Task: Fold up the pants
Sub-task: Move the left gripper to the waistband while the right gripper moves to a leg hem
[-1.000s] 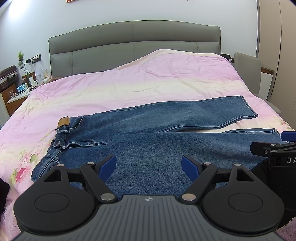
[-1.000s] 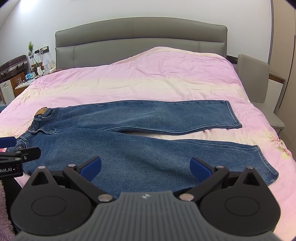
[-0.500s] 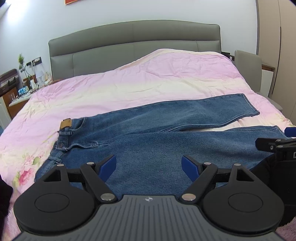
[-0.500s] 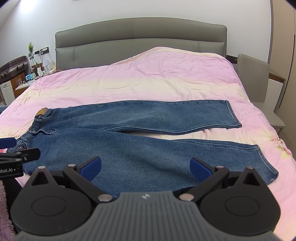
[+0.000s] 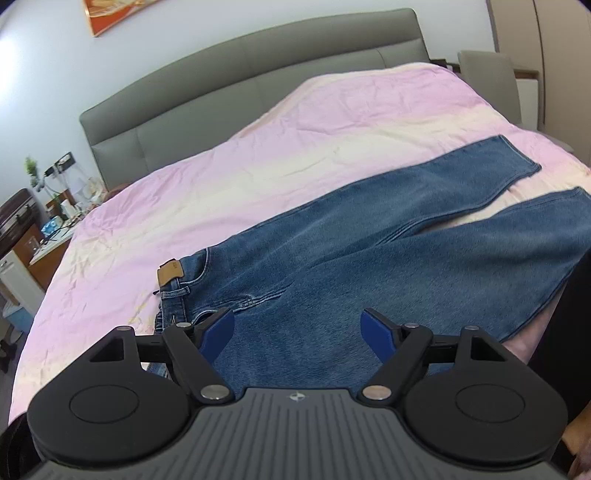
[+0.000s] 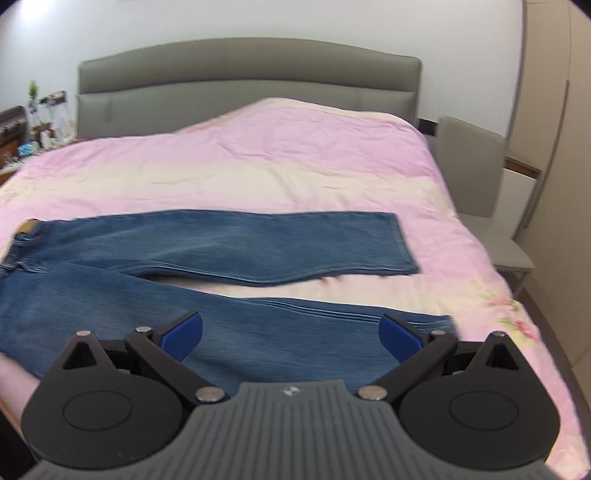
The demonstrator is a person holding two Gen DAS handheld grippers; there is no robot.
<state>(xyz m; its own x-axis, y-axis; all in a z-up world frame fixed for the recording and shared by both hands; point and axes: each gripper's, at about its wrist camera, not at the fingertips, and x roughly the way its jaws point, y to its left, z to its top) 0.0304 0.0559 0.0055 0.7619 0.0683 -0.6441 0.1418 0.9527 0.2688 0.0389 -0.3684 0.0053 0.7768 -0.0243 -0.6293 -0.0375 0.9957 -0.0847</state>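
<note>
Fingers spread on both, nothing held | left gripper (image 5: 297,330) over jeans (image 5: 369,251) waist | right gripper (image 6: 291,332) nearer hem | legs ran left-right

We see a bedroom w/ pale walls (image 6: 258,22) and a grey padded headboard (image 6: 247,74). A pink-and-cream quilt (image 6: 295,155) covers the bed. Left: a cluttered nightstand (image 5: 44,240) w/ a small plant (image 5: 31,168). Right: a grey chair (image 6: 476,173) beside beige wardrobe doors (image 6: 554,110). An orange picture (image 5: 110,13) hangs on the wall up top.
</note>
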